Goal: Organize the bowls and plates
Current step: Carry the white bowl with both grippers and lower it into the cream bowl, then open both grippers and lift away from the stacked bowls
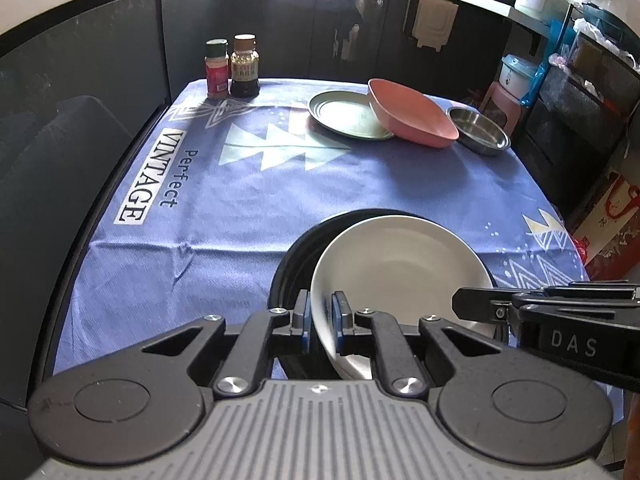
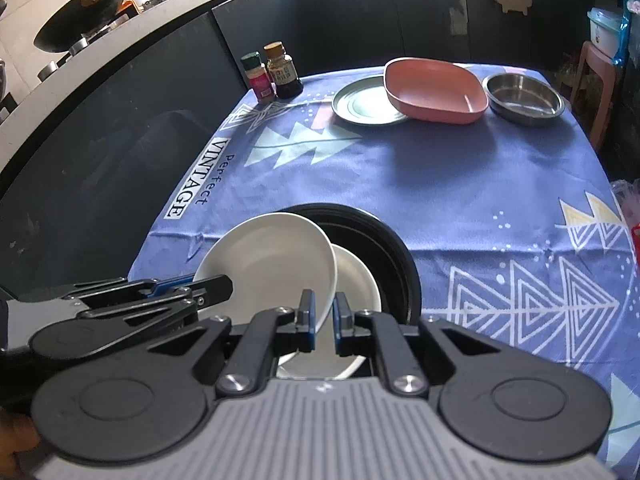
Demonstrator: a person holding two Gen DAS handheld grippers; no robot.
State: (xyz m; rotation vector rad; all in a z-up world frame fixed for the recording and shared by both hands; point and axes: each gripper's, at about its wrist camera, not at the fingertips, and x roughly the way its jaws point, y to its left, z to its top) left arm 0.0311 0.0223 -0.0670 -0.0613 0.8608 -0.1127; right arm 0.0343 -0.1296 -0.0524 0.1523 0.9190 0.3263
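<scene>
Wide blue patterned tablecloth point(image 1: 248, 200) lies bare mid-table. Left gripper point(image 1: 320, 320) and right gripper point(image 2: 322, 320) both clamp the round white plate's point(image 1: 400, 264) rim, tilted above the black round dish point(image 2: 384, 248) holding another white plate point(image 2: 356, 280).

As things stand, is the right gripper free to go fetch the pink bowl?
Probably not yet: the right gripper is shut on the white plate it shares with the left gripper. The path to the pink bowl looks clear.

left gripper point(image 1: 321, 322): angling downward, jaws clamping a rim
right gripper point(image 2: 322, 322): angling downward, jaws pinching a rim alongside
</scene>
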